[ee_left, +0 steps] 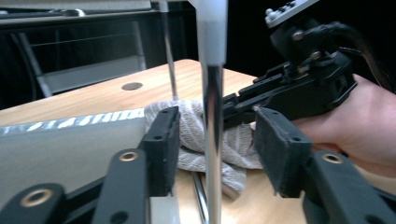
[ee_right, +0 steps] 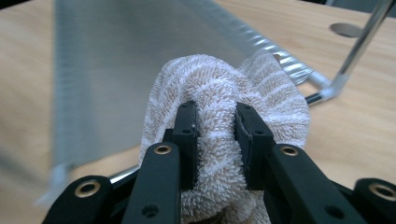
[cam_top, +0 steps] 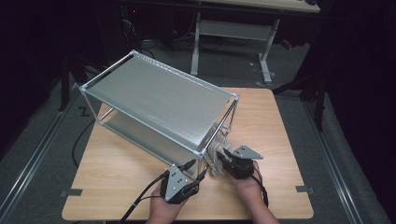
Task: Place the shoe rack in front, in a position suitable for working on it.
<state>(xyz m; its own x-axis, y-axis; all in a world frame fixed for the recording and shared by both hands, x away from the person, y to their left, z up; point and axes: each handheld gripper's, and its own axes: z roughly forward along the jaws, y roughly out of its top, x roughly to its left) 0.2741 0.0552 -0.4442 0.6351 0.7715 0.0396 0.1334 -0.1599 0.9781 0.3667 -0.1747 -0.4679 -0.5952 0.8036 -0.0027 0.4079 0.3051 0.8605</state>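
- Nearest the camera, at the near edge of the table (cam_top: 116,163), two hands come in from below, each carrying a black two-finger tool with its cable trailing back over the edge.
- The left gripper (cam_top: 195,179) hovers just off the near corner of the metal rack (cam_top: 154,100); its fingers (ee_left: 161,140) stand wide apart with nothing between the pads, straddling the rack's chrome corner post (ee_left: 214,140) without closing on it.
- The left hand (cam_top: 163,210) lies low and roughly level, the tool pointing up and right toward the rack's near right end.
- Just right of it, the right gripper (cam_top: 224,156) points left into the rack's open end, its hand (cam_top: 247,186) set behind it, wrist on or just over the table.
- In the right gripper view, the fingers (ee_right: 189,140) are nearly closed, pinching a thick fold of the striped terry towel (ee_right: 224,88) that bulges above and around them.
- The towel (cam_top: 215,156) is bunched at the near right corner of the rack, at its lower shelf's edge, part of it touching the wood.
- By the look of it, the grasp is made and the job is midway; whether the cloth is going onto the lower shelf or coming off it cannot be told.
- Farther off, the rack's top shelf is bare, and the far right of the table lies open.
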